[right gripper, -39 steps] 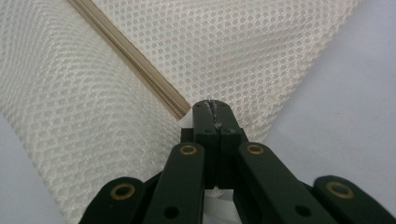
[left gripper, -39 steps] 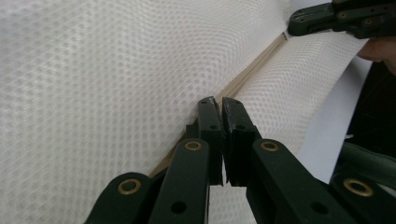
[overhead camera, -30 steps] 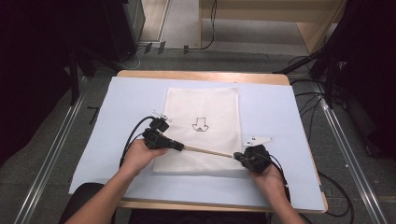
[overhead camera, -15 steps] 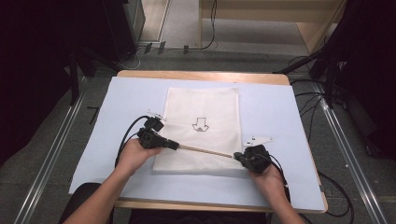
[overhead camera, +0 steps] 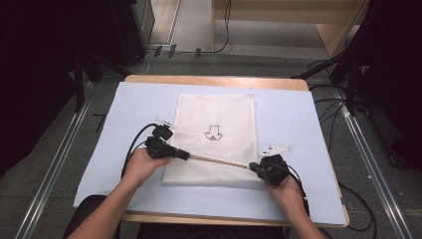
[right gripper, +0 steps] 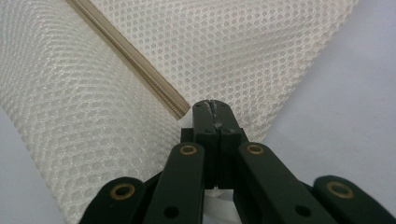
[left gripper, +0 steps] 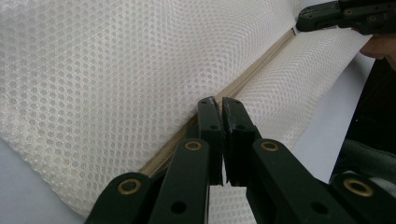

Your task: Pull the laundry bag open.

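White mesh laundry bag (overhead camera: pixel 214 137) lies flat mid-surface on the pale blue cover (overhead camera: pixel 298 124), its beige zipper (overhead camera: pixel 219 161) running along the near edge between the two tools. Right tool (overhead camera: pixel 260 169) is clenched on the zipper's end; left tool (overhead camera: pixel 180 155) is pinched tight at the other end, seemingly on the slider, though that is hidden. Zip travel looks about finished; farther off, the bag's arrow print (overhead camera: pixel 213 134) sits undisturbed.

The high view is looking forward and down from above the tabletop (overhead camera: pixel 298 124), taking in its whole spread; both gripper views are riding close along their jaws, sharing the mesh bag (left gripper: pixel 116 70) and its zipper (right gripper: pixel 126 51) at frame centre.
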`<state>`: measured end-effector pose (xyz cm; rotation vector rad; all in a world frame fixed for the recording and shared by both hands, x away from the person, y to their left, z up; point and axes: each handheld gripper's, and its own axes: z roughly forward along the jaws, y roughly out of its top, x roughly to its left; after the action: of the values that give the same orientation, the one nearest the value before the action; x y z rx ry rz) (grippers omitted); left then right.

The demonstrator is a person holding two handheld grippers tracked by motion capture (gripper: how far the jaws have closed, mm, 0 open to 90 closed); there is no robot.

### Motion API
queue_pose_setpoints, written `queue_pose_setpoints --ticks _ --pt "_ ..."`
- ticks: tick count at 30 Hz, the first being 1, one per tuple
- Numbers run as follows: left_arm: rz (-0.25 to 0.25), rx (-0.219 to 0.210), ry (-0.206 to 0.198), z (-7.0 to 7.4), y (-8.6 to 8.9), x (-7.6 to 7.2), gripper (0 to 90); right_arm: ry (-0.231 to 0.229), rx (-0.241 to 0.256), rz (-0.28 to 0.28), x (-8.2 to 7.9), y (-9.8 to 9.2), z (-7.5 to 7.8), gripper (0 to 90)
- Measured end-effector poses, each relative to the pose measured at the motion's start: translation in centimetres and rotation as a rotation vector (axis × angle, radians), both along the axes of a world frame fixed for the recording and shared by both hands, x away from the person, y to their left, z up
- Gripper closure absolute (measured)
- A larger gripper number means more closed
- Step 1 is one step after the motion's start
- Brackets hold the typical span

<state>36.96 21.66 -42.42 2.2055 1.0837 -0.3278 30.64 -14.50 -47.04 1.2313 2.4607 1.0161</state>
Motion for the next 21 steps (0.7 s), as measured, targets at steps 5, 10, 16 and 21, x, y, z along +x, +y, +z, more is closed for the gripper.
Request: queue_pose_setpoints --ticks 5,10,16,21 --pt "0.003 0.027 -0.017 0.1 0.0 0.0 88.8 0.002 0.000 -0.002 0.0 0.0 0.0 90.0" --pt "0.023 0.000 -0.006 0.2 0.9 0.0 88.8 0.002 -0.001 -0.001 0.0 -0.1 0.0 90.0" --pt "0.025 0.010 -0.010 0.3 1.4 -0.1 88.8 0.000 -0.006 -0.001 0.0 0.0 0.0 90.0" --pt "0.037 0.010 -0.008 0.3 1.8 -0.1 88.8 0.001 -0.004 -0.001 0.0 -0.1 0.0 90.0"
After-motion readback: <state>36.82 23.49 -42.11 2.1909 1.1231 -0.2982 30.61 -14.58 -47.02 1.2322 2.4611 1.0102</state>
